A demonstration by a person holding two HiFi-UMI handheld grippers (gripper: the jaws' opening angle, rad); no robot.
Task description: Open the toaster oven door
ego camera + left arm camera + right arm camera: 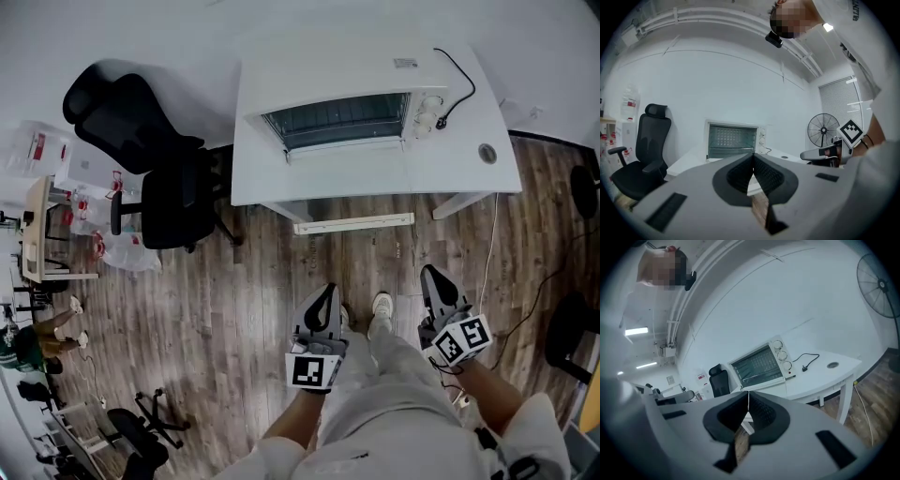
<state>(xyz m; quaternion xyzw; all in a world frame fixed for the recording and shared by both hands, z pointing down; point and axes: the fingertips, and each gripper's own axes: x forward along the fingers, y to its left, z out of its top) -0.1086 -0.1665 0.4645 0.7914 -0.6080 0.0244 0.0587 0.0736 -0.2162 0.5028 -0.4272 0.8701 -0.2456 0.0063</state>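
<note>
Both jaws clenched, nothing in either. In the left gripper view, the left gripper (753, 157) has its pads meeting at the tips with only floor and desk edge showing past them. The right gripper (748, 395) looks the same, its view tilted to one side.

- Position: I stand on the wood floor (234, 300), with both grippers held low and close to my body, left (323, 292) and right (434, 277). Both are well apart from the desk (375, 176).
- Target: the toaster oven (342, 120) sits at the far side of the desk with its glass door facing me. The door is closed. The knobs (429, 111) are to the right of the door, and the cord (457, 89) lies loose on the desk further right.
- A pale bar (347, 146) runs along the door's near lower edge. I take it for the handle, but can't be sure from here.
- An office chair (159, 183) stands to the left of the desk, out of my path.

Step in hand, as I judge it: the approach. No contact with the oven yet.

Next move calls for stepping nearer, bringing one gripper forward and level with the door, and spreading its jaws. I then close them round the handle and pull along the door's swing. The other gripper may need to steady the oven so it doesn't slide.
</note>
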